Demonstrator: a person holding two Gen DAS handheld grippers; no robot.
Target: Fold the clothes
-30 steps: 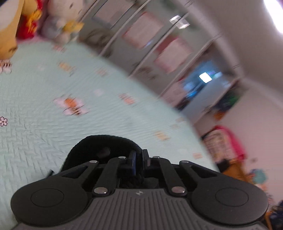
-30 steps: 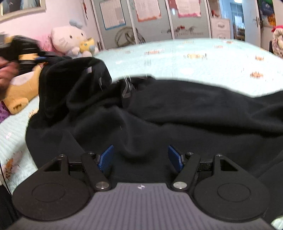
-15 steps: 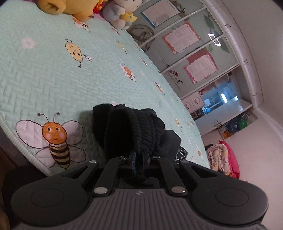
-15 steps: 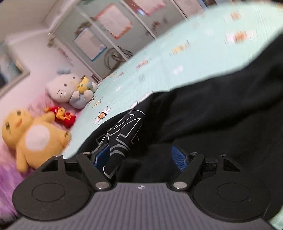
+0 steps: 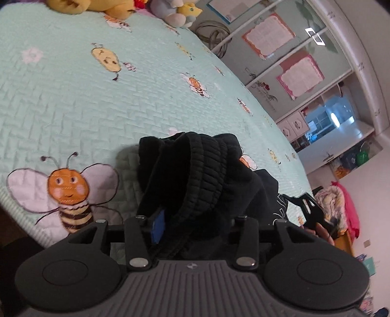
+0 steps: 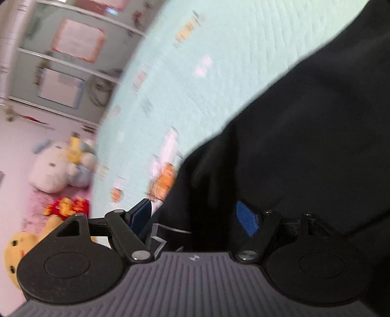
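The left gripper (image 5: 192,226), which half a second earlier had been clamped shut on the ribbed cuff (image 5: 204,170) of the black garment (image 5: 243,185), was now opening its jaws; the cuff still lay between them, but the blue pad (image 5: 158,225) on one side stood clear of the cloth. That looked like a release, the sleeve end having been carried down onto the bed (image 5: 73,102) near its edge, beside the big bee print (image 5: 65,190). If so, one fold step was ending, though the cuff sat bunched rather than flat.

The right gripper (image 6: 195,219) had swung round over the same half second, and its view was blurred. Its jaws stood wide apart, gripping nothing, with the garment's dark body (image 6: 304,136) spread just ahead and beneath them and a white-printed patch (image 6: 160,234) between the pads. Soft toys (image 5: 117,7) sat at the bed's far end.
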